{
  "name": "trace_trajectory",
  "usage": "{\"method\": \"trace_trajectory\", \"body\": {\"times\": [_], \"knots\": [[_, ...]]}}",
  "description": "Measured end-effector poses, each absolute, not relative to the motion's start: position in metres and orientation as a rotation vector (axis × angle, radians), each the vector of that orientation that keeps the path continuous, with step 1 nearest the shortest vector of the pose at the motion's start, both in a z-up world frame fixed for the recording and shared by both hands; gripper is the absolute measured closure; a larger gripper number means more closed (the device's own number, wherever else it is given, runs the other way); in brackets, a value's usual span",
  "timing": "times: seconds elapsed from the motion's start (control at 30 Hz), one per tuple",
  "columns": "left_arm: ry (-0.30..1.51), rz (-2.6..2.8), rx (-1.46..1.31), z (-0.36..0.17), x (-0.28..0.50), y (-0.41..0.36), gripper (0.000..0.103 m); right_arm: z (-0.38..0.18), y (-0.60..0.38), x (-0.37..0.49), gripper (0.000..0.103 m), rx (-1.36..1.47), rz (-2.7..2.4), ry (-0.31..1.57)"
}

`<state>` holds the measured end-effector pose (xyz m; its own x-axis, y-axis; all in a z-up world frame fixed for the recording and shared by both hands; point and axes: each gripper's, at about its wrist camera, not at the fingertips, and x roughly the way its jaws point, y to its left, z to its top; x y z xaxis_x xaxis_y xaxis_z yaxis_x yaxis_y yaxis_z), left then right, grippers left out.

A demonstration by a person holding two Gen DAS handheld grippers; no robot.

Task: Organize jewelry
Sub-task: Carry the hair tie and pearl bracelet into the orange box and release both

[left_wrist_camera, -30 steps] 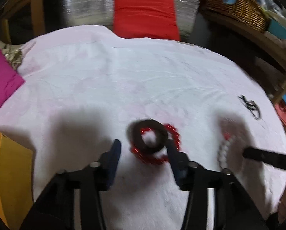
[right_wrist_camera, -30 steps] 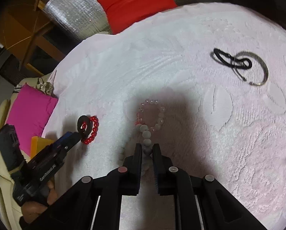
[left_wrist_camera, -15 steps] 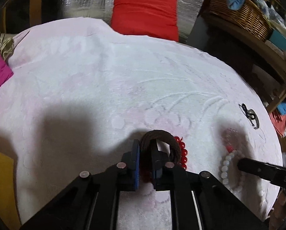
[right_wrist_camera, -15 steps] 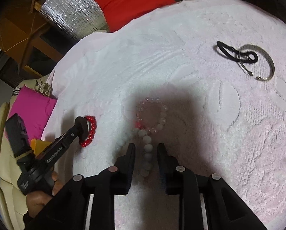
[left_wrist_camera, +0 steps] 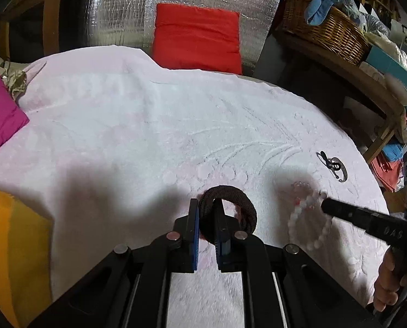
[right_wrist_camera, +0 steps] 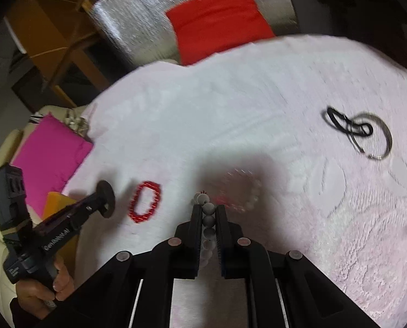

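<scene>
Since a second ago the left gripper [left_wrist_camera: 206, 220] has closed from a wide spread onto the dark brown hair tie [left_wrist_camera: 230, 213] and lifted it off the red bead bracelet [right_wrist_camera: 145, 201], which lies alone on the white towel [right_wrist_camera: 258, 109]. The right gripper [right_wrist_camera: 209, 222], whose jaws have just been closing, pinches the strand of white beads [right_wrist_camera: 209, 216], and its loop hangs clear of the towel in the left view. Farther right on the towel a black cord [right_wrist_camera: 348, 125] lies across a metal bangle [right_wrist_camera: 378, 139], well apart from the beads. Writing is printed on both gripper bodies, but it is too small and blurred to read. A red cushion [left_wrist_camera: 196, 39] and a wicker basket [left_wrist_camera: 323, 32] sit beyond the towel.
</scene>
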<state>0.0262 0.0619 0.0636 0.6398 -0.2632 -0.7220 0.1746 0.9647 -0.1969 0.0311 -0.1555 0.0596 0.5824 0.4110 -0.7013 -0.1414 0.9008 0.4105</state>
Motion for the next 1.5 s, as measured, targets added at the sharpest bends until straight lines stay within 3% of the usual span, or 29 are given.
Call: {"method": "trace_trajectory", "body": {"times": [0.17,0.53,0.9,1.4,1.47,1.5], "knots": [[0.85,-0.19,-0.114,0.07,0.016,0.066,0.093,0.079,-0.15,0.021,0.092,0.338,0.388,0.818],[0.695,-0.061,-0.198,0.126,-0.046,0.1,0.093,0.109,-0.097,-0.009,0.092,0.288,0.495,0.721],[0.631,0.197,-0.254,0.151,-0.145,0.215,0.093,0.136,0.021,-0.042,0.092,0.243,0.751,0.698],[0.824,0.416,-0.267,0.073,-0.176,0.307,0.093,0.106,0.174,-0.058,0.092,0.144,0.934,0.865],[0.856,0.443,-0.28,0.062,-0.179,0.313,0.091,0.096,0.187,-0.051,0.092,0.129,0.921,0.904],[0.877,0.446,-0.294,0.057,-0.178,0.316,0.085,0.092,0.193,-0.047,0.09,0.119,0.898,0.924]]}}
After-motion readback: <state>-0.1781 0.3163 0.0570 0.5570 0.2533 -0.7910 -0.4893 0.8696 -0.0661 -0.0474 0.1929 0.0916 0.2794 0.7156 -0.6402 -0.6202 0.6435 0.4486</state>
